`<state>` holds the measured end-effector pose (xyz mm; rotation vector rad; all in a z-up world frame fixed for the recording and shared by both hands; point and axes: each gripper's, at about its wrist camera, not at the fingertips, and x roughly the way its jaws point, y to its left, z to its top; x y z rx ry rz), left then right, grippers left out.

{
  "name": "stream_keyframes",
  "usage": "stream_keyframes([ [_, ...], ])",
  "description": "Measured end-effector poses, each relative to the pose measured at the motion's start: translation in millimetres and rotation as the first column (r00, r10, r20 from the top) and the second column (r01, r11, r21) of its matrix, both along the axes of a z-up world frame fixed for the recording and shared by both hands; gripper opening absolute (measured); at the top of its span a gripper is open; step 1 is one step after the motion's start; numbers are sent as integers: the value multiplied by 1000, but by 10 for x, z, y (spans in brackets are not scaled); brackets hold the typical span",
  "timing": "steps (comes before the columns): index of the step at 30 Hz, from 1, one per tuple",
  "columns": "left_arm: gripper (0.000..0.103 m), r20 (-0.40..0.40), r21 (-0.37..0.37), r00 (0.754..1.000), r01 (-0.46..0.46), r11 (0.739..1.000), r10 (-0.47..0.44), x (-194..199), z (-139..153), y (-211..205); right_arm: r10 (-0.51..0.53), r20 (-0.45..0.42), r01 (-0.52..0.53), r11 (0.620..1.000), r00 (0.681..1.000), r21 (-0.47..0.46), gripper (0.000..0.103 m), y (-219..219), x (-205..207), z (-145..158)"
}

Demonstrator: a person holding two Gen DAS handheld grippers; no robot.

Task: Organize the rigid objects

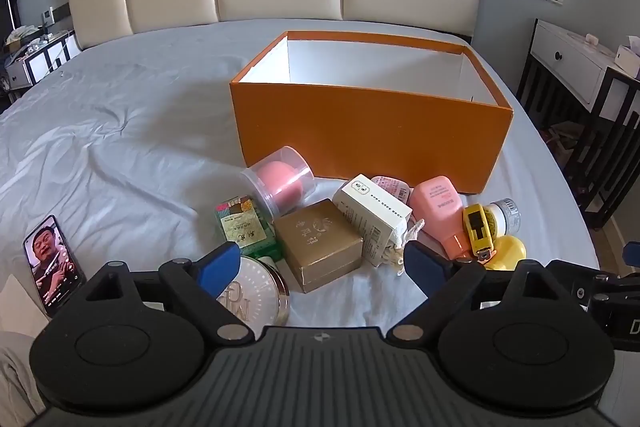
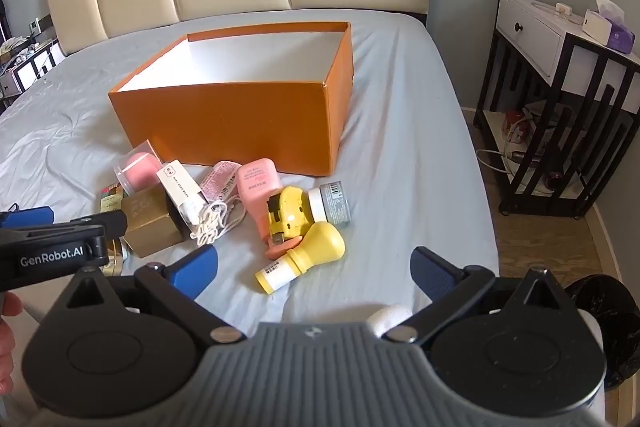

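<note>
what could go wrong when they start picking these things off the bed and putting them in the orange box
1. The items lie packed together: the gold box touches the white carton, so closing on one may shove its neighbour.
2. A white cord lies tangled beside the carton and pink bottle; it could snag and drag along.
3. The clear round case lies on its side on the soft sheet and may roll if nudged.
Both tools, left and right, are open and empty.

"GenRobot.AI" on left gripper (image 2: 56, 247) (other labels probably illegible).
</note>
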<state>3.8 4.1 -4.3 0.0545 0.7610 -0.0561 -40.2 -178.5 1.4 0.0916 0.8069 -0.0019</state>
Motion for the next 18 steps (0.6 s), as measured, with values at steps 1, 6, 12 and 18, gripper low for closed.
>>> stream_keyframes([
  [1, 103, -1, -2, 1000, 1, 1000, -1, 1, 3, 7, 0, -1, 0, 1000, 1000, 0, 101, 1, 0, 2],
  [6, 103, 2, -1, 1000, 4, 1000, -4, -8, 5, 14, -3, -2, 3, 1000, 1000, -2, 101, 0, 8, 5],
  [12, 103, 2, -2, 1000, 5, 1000, -5, -11, 10, 10, -10, -5, 10, 1000, 1000, 1, 101, -5, 5, 1],
  [18, 103, 6, 1, 1000, 4, 1000, -4, -16, 11, 7, -16, -9, 16, 1000, 1000, 6, 101, -12, 0, -2],
])
